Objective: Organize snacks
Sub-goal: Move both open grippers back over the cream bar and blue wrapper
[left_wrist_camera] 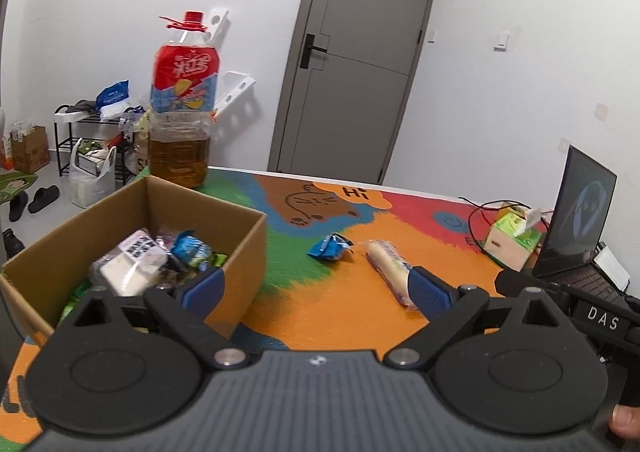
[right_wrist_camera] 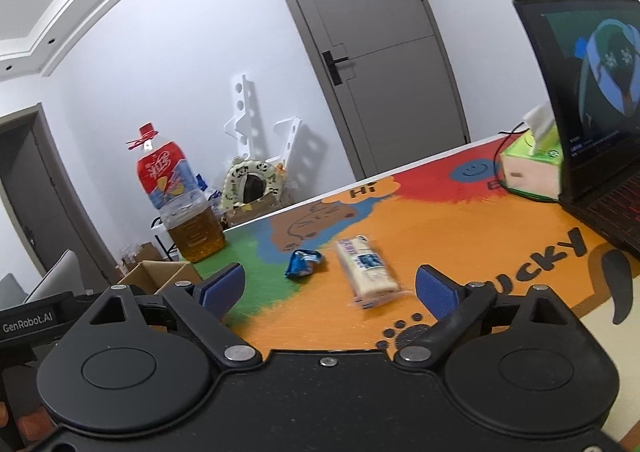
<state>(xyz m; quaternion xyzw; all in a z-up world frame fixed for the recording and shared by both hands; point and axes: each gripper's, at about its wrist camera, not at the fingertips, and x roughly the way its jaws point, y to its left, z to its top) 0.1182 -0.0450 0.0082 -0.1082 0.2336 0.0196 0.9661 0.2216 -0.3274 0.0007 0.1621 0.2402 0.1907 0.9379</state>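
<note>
Hovering over colourful table point(right_wrist_camera: 460, 219), right gripper point(right_wrist_camera: 330, 286) spread wide, nothing between pads; long white snack pack point(right_wrist_camera: 366, 270) and crumpled blue wrapper point(right_wrist_camera: 303, 263) lie just ahead, near each other. Left gripper point(left_wrist_camera: 316, 284) also spread, empty, beside cardboard box point(left_wrist_camera: 236, 252) holding snacks. Oil bottle point(left_wrist_camera: 182, 107) behind box.

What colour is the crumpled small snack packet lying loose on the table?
Blue with some white, the crumpled packet shows best in the right wrist view.

Big oil bottle point(left_wrist_camera: 181, 107) upright at table's point(left_wrist_camera: 320, 308) far edge; tissue box point(left_wrist_camera: 512, 240) beside open laptop point(left_wrist_camera: 576, 219); grey door point(left_wrist_camera: 352, 63) shut.
</note>
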